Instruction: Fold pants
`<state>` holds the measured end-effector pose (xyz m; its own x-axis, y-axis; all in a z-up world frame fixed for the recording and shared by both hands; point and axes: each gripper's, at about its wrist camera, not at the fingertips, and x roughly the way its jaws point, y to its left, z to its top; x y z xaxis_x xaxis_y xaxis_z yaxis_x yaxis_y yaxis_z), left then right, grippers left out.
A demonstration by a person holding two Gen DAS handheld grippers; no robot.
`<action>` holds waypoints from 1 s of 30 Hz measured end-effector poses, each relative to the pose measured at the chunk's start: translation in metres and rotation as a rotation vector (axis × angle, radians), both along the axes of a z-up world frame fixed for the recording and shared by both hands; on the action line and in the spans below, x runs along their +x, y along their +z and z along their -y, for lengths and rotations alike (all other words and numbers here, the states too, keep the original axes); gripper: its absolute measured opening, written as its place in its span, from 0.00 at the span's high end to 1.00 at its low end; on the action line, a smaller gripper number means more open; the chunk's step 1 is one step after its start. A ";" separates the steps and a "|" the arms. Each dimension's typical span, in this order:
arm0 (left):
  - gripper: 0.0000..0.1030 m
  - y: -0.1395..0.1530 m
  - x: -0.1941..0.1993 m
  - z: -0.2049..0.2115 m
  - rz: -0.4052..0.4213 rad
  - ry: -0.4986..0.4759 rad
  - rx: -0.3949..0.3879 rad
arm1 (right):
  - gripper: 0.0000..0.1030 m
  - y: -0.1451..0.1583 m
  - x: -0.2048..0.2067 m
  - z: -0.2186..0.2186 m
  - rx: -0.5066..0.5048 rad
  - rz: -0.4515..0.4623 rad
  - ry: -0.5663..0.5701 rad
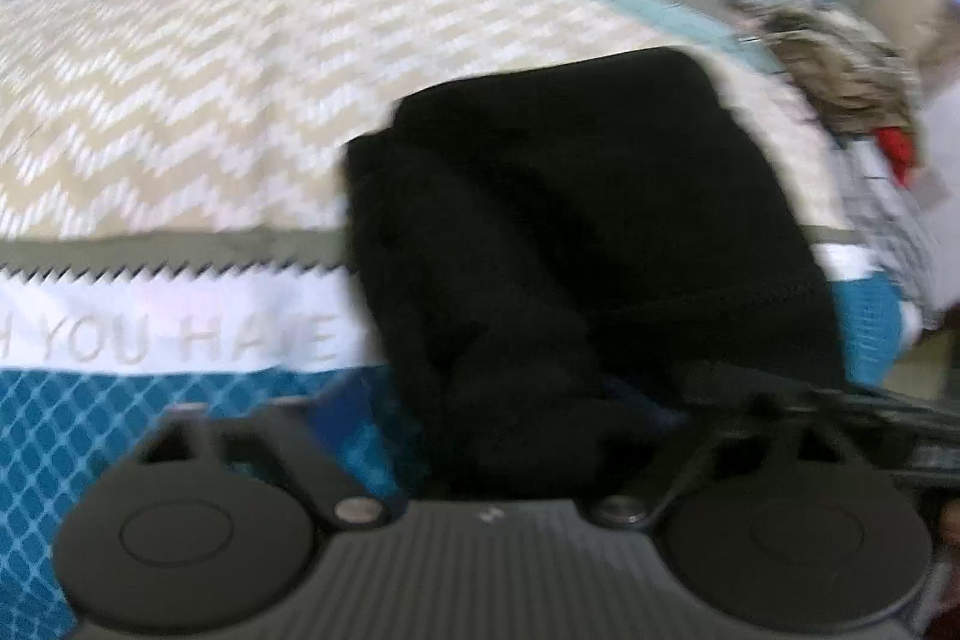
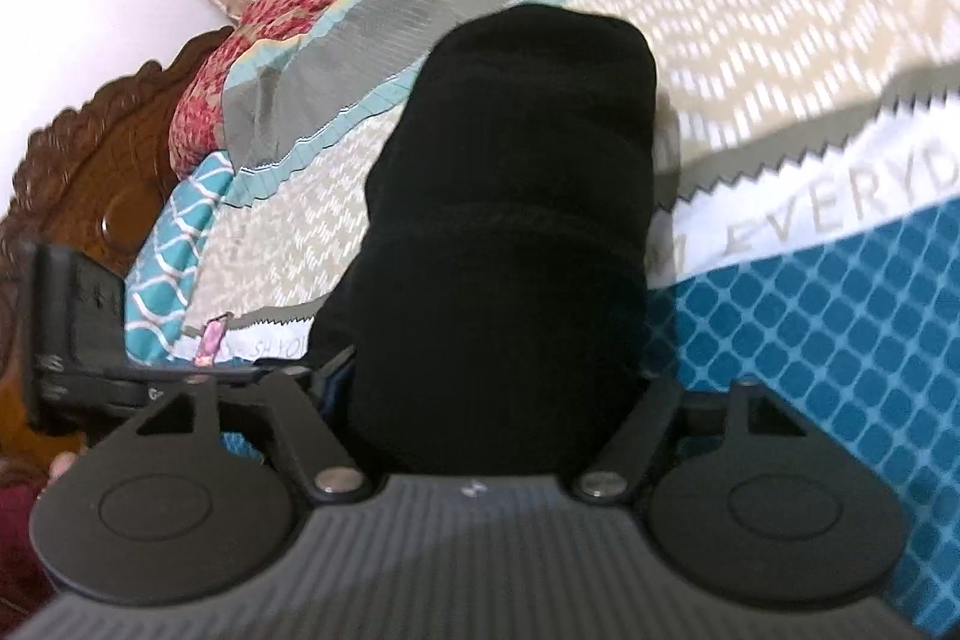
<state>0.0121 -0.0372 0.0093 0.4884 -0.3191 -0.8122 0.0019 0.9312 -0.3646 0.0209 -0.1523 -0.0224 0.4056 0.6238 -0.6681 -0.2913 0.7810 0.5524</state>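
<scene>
Nearest the lens in the left wrist view, the left tongs [image 1: 528, 436] sit low over the near end of the black pants [image 1: 576, 244]. Dark cloth fills the space between the two arms, but the fingertips are lost against it, so it cannot be told whether they are pinching the fabric or standing spread around it. The right wrist view reads the same way: the right tongs [image 2: 492, 400] have the near end of the pants [image 2: 516, 220] bunched between the arms, and black on black hides whether the pads press. At the left edge of that view the other tool's dark body [image 2: 78, 334] shows just beside the garment, so both hands work at the same end.

The pants lie on a bed, on a patterned bedspread [image 1: 180, 100] of blue lattice, a white band with lettering and a beige zigzag. They already look folded into a compact thick bundle, running away from the cameras with a rounded far end. Beyond them lie a red floral cloth [image 2: 288, 16] and a carved wooden headboard [image 2: 90, 172] against the wall.

The cloth appears soft, limp and fairly light, probably a knit. It should sag and slide open if lifted by one layer, so a hold ought to take all the stacked layers at a folded edge or corner, one tool at each side, with the bundle kept low over the bed.
</scene>
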 end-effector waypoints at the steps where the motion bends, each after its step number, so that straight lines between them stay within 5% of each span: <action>1: 0.42 0.008 -0.002 0.003 0.021 -0.008 0.015 | 0.31 0.003 -0.002 -0.002 -0.004 0.018 0.002; 3: 0.46 0.019 -0.004 0.007 0.057 -0.025 0.044 | 0.32 0.007 -0.003 -0.002 0.008 0.050 0.004; 10: 0.51 0.055 0.005 -0.014 0.146 0.038 -0.048 | 0.33 0.025 0.014 -0.002 0.076 0.134 -0.004; 13: 0.50 0.066 0.022 -0.018 0.127 0.046 -0.062 | 0.32 0.031 0.034 -0.006 0.059 0.089 0.022; 21: 0.47 0.001 0.017 0.002 -0.086 -0.044 -0.001 | 0.31 -0.013 0.006 0.005 -0.012 -0.145 -0.041; 26: 0.37 -0.011 0.003 -0.006 -0.082 -0.027 -0.073 | 0.30 -0.028 -0.017 0.026 0.074 -0.198 -0.110; 30: 0.35 -0.004 -0.003 -0.002 -0.059 -0.039 -0.017 | 0.30 -0.018 -0.023 0.022 0.033 -0.190 -0.087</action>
